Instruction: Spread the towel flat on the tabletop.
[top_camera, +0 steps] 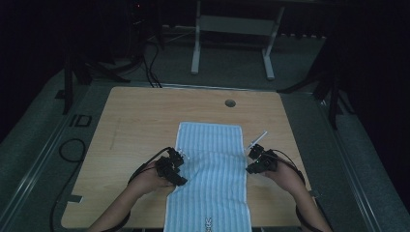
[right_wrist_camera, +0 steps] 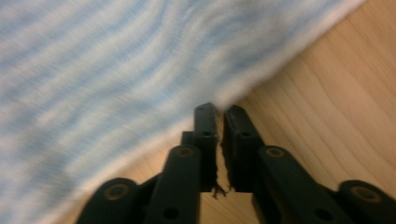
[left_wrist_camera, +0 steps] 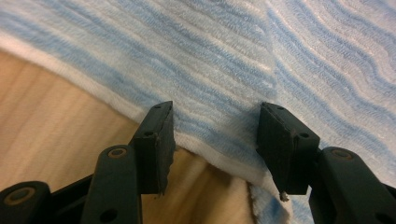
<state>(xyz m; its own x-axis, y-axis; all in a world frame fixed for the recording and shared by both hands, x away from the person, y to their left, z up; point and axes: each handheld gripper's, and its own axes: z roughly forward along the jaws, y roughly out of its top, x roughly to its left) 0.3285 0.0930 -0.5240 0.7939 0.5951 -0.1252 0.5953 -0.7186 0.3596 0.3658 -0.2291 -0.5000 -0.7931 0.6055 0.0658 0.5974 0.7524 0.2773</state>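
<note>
A blue-and-white striped towel (top_camera: 210, 169) lies flat down the middle of the wooden table (top_camera: 140, 121), and its near end reaches the front edge. My left gripper (top_camera: 183, 168) is at the towel's left edge. In the left gripper view, my left gripper (left_wrist_camera: 215, 121) is open, with the white hem of the towel (left_wrist_camera: 224, 56) running between the jaws and the pads clear of it. My right gripper (top_camera: 249, 161) is at the towel's right edge. In the right gripper view, my right gripper (right_wrist_camera: 219, 109) is shut, its tips at the blurred edge of the towel (right_wrist_camera: 93, 70), with nothing between them.
A thin white stick-like object (top_camera: 257, 140) lies just beyond the right gripper, off the towel. A round cable hole (top_camera: 230, 103) is near the table's far edge. Past the table stands a white desk frame (top_camera: 232, 29). A black cable (top_camera: 72, 150) loops on the floor at the left.
</note>
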